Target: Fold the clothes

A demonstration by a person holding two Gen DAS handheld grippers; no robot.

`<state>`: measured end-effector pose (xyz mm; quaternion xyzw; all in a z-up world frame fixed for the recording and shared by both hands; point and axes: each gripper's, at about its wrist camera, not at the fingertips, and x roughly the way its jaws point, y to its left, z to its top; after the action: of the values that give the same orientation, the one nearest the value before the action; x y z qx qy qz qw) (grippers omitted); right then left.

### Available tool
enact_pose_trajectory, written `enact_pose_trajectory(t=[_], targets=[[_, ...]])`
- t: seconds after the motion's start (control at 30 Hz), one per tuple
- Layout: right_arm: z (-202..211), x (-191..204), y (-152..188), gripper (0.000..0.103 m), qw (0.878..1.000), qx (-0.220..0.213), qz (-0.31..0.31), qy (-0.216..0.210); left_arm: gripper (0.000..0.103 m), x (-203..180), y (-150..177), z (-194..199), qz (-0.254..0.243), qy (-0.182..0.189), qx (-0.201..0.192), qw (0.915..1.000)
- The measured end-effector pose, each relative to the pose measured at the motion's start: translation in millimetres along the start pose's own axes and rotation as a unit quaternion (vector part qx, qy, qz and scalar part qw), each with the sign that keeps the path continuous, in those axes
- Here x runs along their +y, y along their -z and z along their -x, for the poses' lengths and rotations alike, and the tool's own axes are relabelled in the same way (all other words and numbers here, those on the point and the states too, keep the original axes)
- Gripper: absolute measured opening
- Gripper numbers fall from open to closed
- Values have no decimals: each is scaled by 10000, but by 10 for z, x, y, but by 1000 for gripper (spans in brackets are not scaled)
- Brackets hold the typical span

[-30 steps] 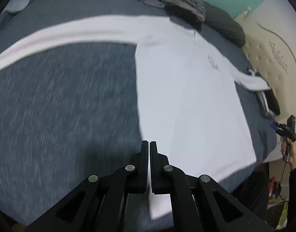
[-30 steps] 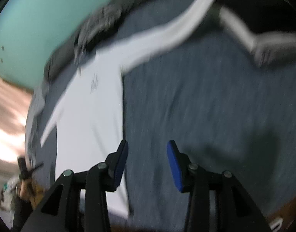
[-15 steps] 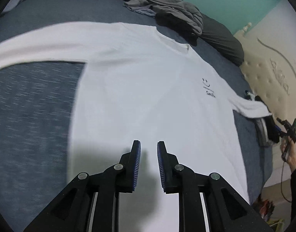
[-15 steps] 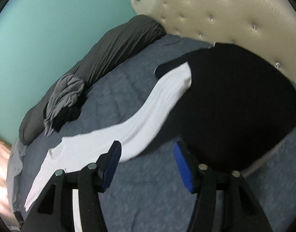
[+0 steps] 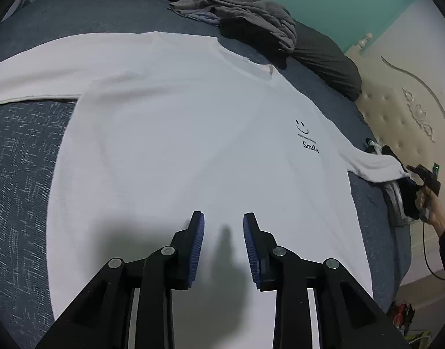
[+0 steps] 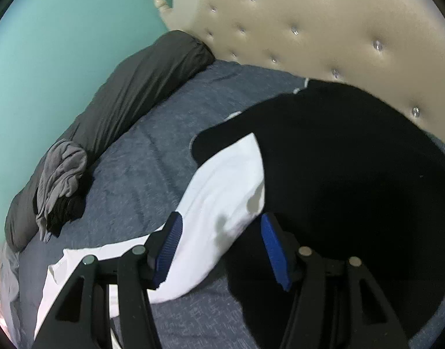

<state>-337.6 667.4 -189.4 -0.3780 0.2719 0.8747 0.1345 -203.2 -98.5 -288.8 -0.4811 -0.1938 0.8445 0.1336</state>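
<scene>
One round bed under a dark blue-grey woven cover [image 5: 21, 174], taken here as the landmark. Cream button-tufted padded headboard [image 6: 324, 29] along its far edge; long charcoal bolster pillow [image 6: 135, 93] against the teal wall.

Spread flat across the middle of the bed: white long-sleeved knit shirt with a small black smiley print on the chest [image 5: 178, 145], front up, both sleeves stretched out to the sides, no fold showing anywhere. Right sleeve end [image 6: 231, 183] draped over a black garment lying flat on the bed near the headboard [image 6: 353, 174]. Crumpled grey clothing heap [image 5: 251, 14] on the bed beyond the shirt's collar, touching the bolster.

Handling, as a judgement: light, limp, likely to sag and wrinkle when lifted, not slippery on the rough cover. Best gripped at seams or edges: cuff, shoulder seam or hem corner, through one layer only where the sleeve overlaps the black garment, lest both come up together.

Left hand-held black gripper with blue ribbed pads [image 5: 223, 232] poised over the lower part of the shirt body, jaws apart, nothing between them. Right hand-held black gripper with blue ribbed pads [image 6: 221, 247] jaws wide apart, straddling the right sleeve near its end; contact with the cloth not discernible.
</scene>
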Motion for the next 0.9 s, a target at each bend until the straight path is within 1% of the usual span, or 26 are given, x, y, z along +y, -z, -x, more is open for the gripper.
enact_pose_trajectory(t=[0.07,0.13,0.17,0.2,0.23,0.33,0.5,0.67,0.73,0.9], targets=[[-39,-8,-13,44,9999,-20,84,60,31,-26,14,-7,-114,-28,19,9999],[-71,-2,-22,24,9996,-51,226,167,32,-56,28,-9,-253,-67,39,9996],[-71,6,-26,19,9991,-79,324,261,32,-63,31,-12,-286,-82,44,9995],[-68,12,-28,10,9986,-113,412,317,32,-69,34,-14,-316,-97,48,9994],[-51,37,-30,7,9981,-153,495,327,32,-70,36,-13,-329,-88,45,9994],[56,198,-35,4,9968,-303,723,176,32,-66,38,-4,-318,-46,17,9995],[235,466,-43,4,9924,-552,1101,-76,32,-60,50,38,-309,-37,-28,9995],[414,751,-47,4,9854,-784,1475,-339,32,-63,69,136,-240,58,-120,9996],[498,1013,-11,4,9812,-781,1677,-547,32,-78,85,185,-264,84,-144,9995],[691,1826,188,4,9641,-700,2321,-1079,32,-104,116,352,-292,150,-167,9993]])
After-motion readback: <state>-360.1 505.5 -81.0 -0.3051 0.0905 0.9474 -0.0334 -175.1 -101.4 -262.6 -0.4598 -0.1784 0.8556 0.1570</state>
